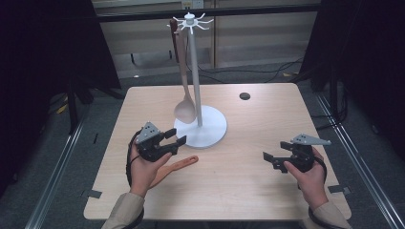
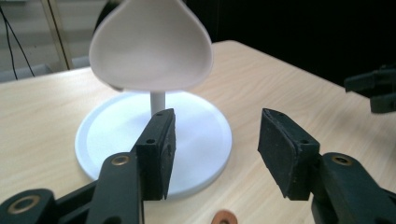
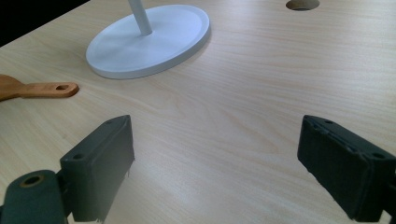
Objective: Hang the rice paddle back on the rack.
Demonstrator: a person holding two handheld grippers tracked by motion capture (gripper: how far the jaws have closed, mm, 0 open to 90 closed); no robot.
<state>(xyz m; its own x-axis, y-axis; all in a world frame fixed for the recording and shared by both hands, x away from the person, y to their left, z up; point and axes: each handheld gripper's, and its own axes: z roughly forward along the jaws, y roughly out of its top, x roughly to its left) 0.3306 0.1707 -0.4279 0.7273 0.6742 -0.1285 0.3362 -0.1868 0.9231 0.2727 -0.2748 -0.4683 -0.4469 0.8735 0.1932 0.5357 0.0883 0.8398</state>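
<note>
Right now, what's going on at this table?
A person holds a gripper in each hand over a wooden table. A pale spoon hangs from the white hook stand. An orange wooden utensil lies flat on the table, partly under the left hand. The left gripper is open, facing the stand's base, empty. The right gripper is open too, off to the side above bare tabletop.
</note>
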